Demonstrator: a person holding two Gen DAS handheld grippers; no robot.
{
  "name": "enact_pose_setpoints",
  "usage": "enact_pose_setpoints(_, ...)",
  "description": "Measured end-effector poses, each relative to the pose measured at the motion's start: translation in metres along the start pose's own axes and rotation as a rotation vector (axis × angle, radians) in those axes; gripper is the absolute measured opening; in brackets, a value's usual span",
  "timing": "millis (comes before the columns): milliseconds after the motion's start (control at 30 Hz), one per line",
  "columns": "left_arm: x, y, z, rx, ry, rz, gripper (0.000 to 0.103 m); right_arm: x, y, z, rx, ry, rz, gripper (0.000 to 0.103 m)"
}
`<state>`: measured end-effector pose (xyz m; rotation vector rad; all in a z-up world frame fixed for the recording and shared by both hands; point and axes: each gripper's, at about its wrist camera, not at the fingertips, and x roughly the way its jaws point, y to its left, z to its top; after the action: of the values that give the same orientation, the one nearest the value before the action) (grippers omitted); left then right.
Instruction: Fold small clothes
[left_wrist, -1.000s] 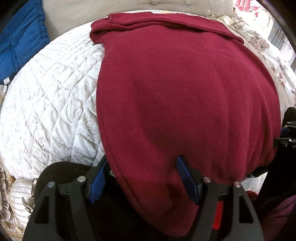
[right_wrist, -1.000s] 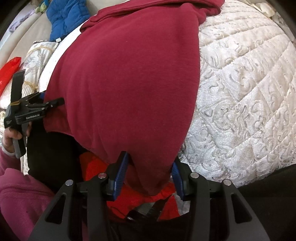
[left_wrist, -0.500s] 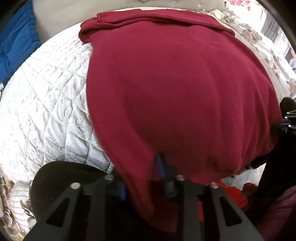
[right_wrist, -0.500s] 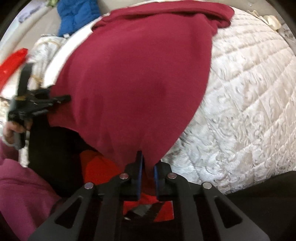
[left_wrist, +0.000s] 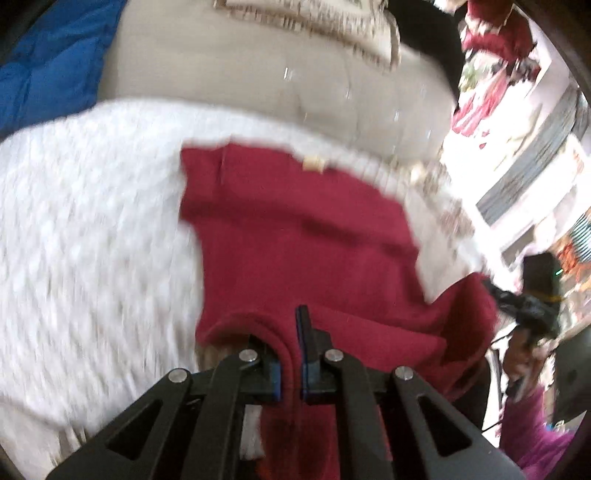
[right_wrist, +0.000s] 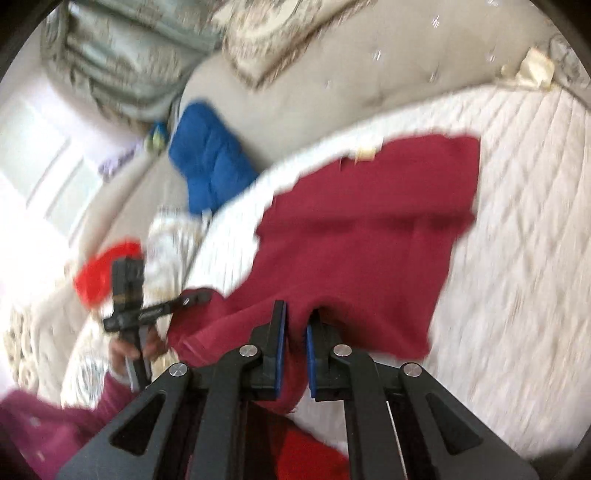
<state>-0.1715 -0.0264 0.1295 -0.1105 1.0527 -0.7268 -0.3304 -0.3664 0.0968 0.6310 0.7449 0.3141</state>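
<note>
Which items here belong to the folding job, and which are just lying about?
Job: dark red garment, pinched at its near edge by the left gripper and the right gripper.

Lying about: blue cushion, bright red item, patterned pillows, white quilt.

Two wrist cameras, each close behind its own fingers.
Both look forward and down over the dark red garment (left_wrist: 295, 240) (right_wrist: 369, 229) on the white quilt (left_wrist: 92, 240) (right_wrist: 517, 221); each sees the other gripper at its edge.
</note>
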Motion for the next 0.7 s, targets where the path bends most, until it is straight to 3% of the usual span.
enact_pose_setpoints(100,0.014,0.006,0.045,-0.024,-0.045,0.011,0.007,0.006,-0.014,0.037,0.049,-0.07,-0.019,0.0)
enact_pose_setpoints(233,0.067,0.03,0.095,-0.098,-0.035,0.034,0.007,0.033,-0.049,0.09,0.138,-0.117,-0.073,0.0)
enact_pose_setpoints(367,0.114,0.064,0.117,-0.199,0.005,0.033,0.008,0.074,-0.086,0.127,0.191,-0.123,-0.17,0.0)
enact_pose_setpoints(433,0.119,0.066,0.12,-0.186,0.012,0.011,0.015,0.074,-0.097,0.135,0.174,-0.132,-0.271,0.015)
enact_pose_setpoints(500,0.111,0.064,0.122,-0.141,-0.009,0.016,0.036,0.056,-0.099,0.134,0.143,-0.195,-0.259,0.016)
enact_pose_setpoints(533,0.106,0.063,0.122,-0.126,-0.021,0.015,0.042,0.044,-0.099,0.132,0.136,-0.219,-0.24,0.016)
enact_pose_setpoints(600,0.09,0.067,0.122,-0.128,-0.068,0.031,0.068,0.031,-0.095,0.121,0.112,-0.206,-0.237,0.016)
enact_pose_setpoints(700,0.066,0.075,0.118,-0.131,-0.177,0.093,0.076,0.034,-0.077,0.095,-0.014,-0.106,-0.241,0.013)
